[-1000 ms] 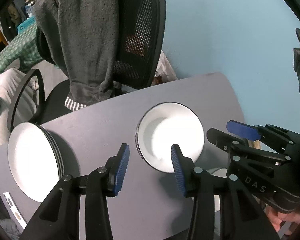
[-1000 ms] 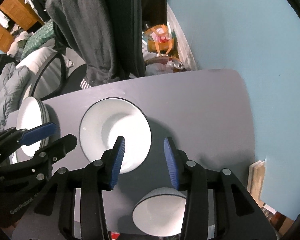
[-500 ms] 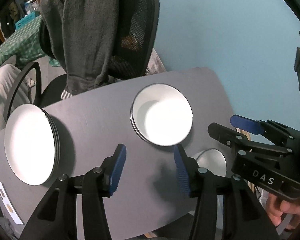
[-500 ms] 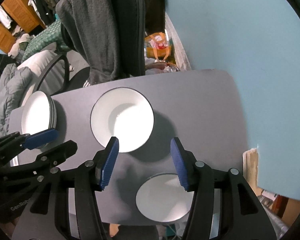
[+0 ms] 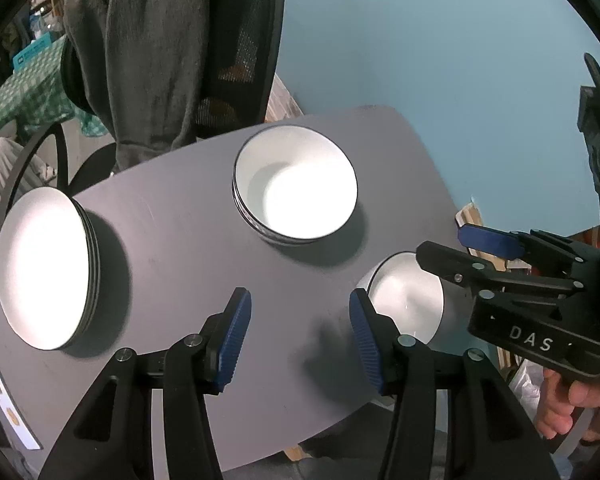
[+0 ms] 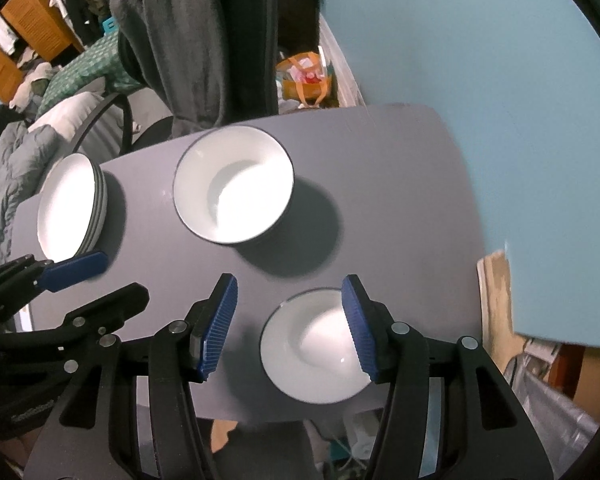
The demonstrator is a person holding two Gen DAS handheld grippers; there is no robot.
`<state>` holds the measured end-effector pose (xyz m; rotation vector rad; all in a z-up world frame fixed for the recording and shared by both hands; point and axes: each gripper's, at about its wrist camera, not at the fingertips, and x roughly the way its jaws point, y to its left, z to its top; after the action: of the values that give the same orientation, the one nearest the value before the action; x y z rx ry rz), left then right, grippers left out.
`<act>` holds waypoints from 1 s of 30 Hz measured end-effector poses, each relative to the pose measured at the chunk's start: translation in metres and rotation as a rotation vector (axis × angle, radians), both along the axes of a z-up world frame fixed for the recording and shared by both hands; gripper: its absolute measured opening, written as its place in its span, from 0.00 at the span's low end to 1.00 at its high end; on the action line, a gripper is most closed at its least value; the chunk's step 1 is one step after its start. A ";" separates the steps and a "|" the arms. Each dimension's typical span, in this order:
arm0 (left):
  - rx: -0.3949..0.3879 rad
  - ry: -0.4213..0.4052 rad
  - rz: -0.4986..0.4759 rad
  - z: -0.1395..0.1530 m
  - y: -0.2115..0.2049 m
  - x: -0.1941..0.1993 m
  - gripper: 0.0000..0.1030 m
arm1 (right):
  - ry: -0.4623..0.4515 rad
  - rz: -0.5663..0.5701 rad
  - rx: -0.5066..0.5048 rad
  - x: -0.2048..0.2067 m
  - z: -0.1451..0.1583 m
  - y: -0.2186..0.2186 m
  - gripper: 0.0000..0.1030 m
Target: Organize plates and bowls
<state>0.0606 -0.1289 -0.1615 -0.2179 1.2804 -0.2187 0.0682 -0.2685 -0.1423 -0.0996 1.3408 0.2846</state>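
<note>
From my left camera I look down on the grey table (image 5: 188, 248), and my left gripper (image 5: 296, 336) hangs above it with its blue pads spread apart and nothing between them but bare tabletop. The stack of bowls (image 5: 296, 196) sits toward the far middle of the table, white inside with a dark rim, and I can see the edges of more than one bowl nested there. Off at the left edge of the table is the stack of plates (image 5: 44, 268), also white with dark rims, several deep. Near the right front corner stands a single small bowl (image 5: 408, 300), partly hidden behind my right gripper (image 5: 448, 246), which reaches in from the right side with a hand (image 5: 564, 404) wrapped round its handle. In the right camera the same small bowl (image 6: 316, 348) lies just below the right gripper (image 6: 290, 320); the right-hand pad overlaps the bowl's rim in the picture, but I cannot tell whether it touches it, and the jaws stand apart, gripping nothing. The left gripper (image 6: 94, 278) shows at the left of that view, close to the plates (image 6: 70, 208), and the bowls (image 6: 234, 190) sit well apart from both. A phone (image 5: 8, 408) lies at the table's near left corner. Beyond the table is an office chair (image 5: 240, 52) with a grey garment (image 5: 140, 48) draped over its back, against a blue wall (image 5: 440, 40).
</note>
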 end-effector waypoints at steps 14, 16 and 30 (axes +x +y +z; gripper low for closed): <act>0.026 0.029 -0.006 -0.028 -0.007 0.005 0.54 | 0.035 -0.106 0.002 -0.015 -0.026 -0.036 0.52; 0.032 0.043 -0.014 -0.035 -0.009 0.006 0.54 | 0.039 -0.121 0.002 -0.017 -0.030 -0.043 0.52; -0.027 0.095 -0.060 -0.067 -0.038 0.011 0.54 | 0.083 -0.190 0.029 -0.017 -0.067 -0.090 0.52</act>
<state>0.0721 -0.1666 -0.2288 -0.2153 1.3804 -0.2800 0.0507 -0.3588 -0.2094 0.0649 1.4175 0.1487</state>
